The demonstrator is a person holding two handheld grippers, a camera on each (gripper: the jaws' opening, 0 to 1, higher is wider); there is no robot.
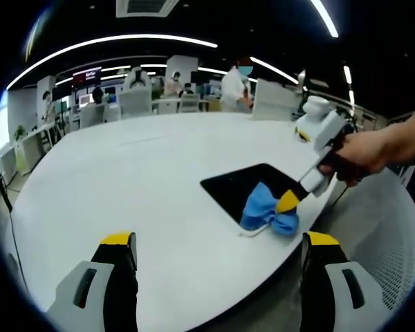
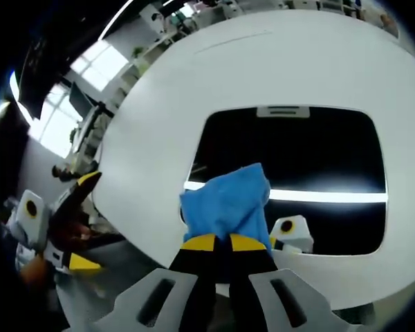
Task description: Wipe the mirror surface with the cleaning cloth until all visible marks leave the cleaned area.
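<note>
Mirror (image 2: 311, 159) lies dark and flat in the middle of the right gripper view, on the white surface (image 2: 159, 104), with my right gripper (image 2: 225, 243) low centre, jaws pinched on the blue cleaning cloth (image 2: 228, 200) against the glass. My left gripper (image 1: 218, 249) waits at the bottom, jaws wide and empty. I should press evenly, sweep in overlapping passes and keep the cloth spread.

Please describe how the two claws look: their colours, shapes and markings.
Each claw has two blocky jaws, black on the inner side with grey-white outer shells bearing dark oval slots, and yellow tips. This shows on the left claw and the right claw. In the left gripper view, the right claw's body is white with a black handle.
</note>
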